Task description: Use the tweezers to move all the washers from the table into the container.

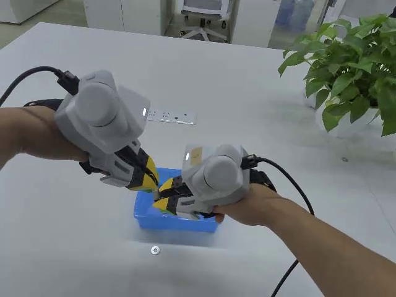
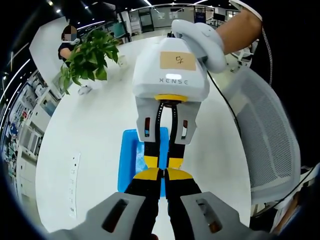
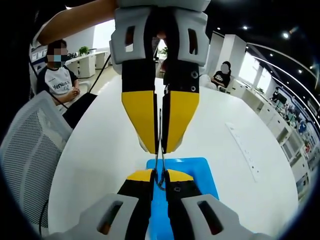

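Well, my left tool (image 3: 160,149) and right tool (image 3: 159,176) both clamp the tweezers (image 3: 159,162); the near washer (image 1: 154,250) (flat, likely slippery) wants rim-pinching.

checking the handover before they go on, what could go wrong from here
1. The left gripper and right gripper seem shut nose to nose on the thin tweezers above the container; a mistimed release could drop them in.
2. A washer lies close to the container's wall, so the tweezers may nudge it instead of gripping it.
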The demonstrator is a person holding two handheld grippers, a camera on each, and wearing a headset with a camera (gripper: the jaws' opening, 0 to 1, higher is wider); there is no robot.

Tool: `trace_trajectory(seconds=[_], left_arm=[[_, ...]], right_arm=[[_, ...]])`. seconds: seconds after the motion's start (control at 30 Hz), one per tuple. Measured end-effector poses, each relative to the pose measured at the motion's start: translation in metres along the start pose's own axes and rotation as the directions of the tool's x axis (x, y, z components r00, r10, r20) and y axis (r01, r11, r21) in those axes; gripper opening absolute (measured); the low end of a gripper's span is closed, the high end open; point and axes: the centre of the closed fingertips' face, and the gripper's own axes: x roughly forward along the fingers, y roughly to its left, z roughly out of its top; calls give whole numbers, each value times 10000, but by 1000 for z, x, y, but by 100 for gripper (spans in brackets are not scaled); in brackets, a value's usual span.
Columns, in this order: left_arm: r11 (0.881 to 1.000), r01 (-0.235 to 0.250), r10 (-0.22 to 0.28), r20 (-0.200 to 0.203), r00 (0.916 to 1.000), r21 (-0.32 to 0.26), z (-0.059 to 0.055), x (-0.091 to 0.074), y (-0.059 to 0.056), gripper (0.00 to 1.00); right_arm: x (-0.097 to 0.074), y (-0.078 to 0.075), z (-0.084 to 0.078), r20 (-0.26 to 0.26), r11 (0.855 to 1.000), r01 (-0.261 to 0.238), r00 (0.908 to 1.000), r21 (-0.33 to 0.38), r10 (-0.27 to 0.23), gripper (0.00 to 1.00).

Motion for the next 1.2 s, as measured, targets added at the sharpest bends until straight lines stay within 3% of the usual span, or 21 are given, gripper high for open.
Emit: trace_trajectory(seconds=[1.2], left_arm=[[9995,195,-195,-3,9998,-234,-27,44,31,6]], right_arm=[[29,-27,-45,-373,9988,-244,9990,430,260,10]])
